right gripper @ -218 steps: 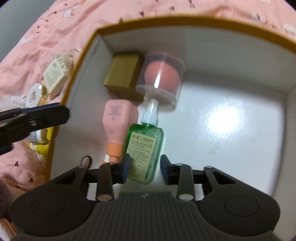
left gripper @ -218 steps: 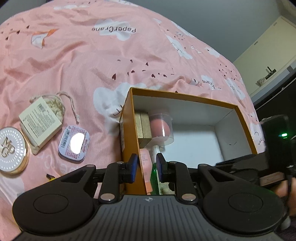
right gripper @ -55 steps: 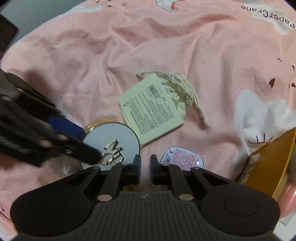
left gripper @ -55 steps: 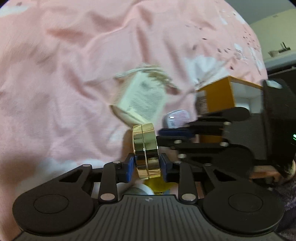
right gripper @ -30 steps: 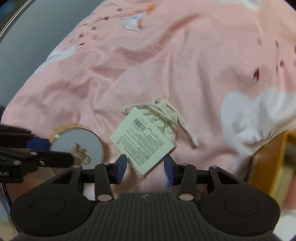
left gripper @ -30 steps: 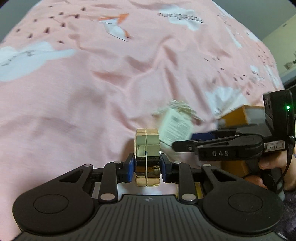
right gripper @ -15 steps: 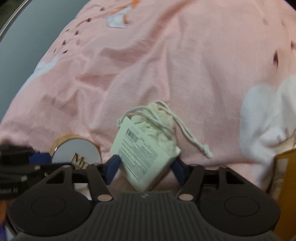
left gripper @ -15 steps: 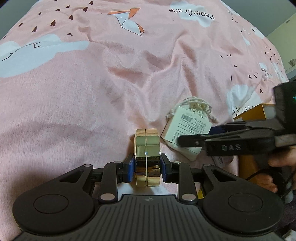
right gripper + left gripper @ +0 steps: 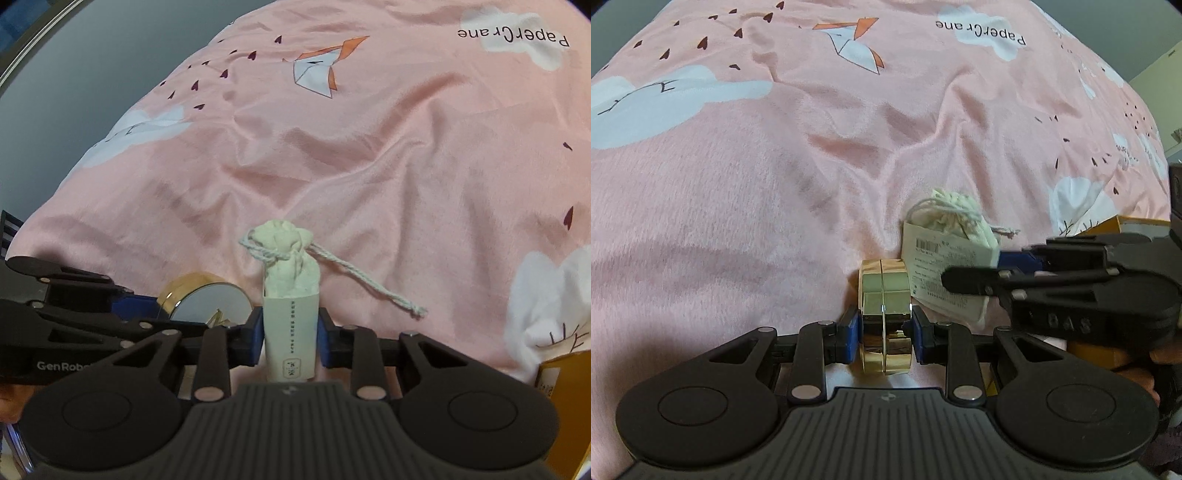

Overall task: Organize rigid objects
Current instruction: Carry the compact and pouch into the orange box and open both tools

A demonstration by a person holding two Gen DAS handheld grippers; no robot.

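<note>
Right wrist view: right claw (image 9: 289, 341) closing on the sleeved drawstring pouch (image 9: 290, 306), long axis pointing straight ahead.
Left claw (image 9: 884, 334): clamped on the gold compact (image 9: 885, 314), held on edge.
Orange box (image 9: 565, 410): right of the pouch, nearer the right claw.
Bed (image 9: 775, 177): under everything.
</note>
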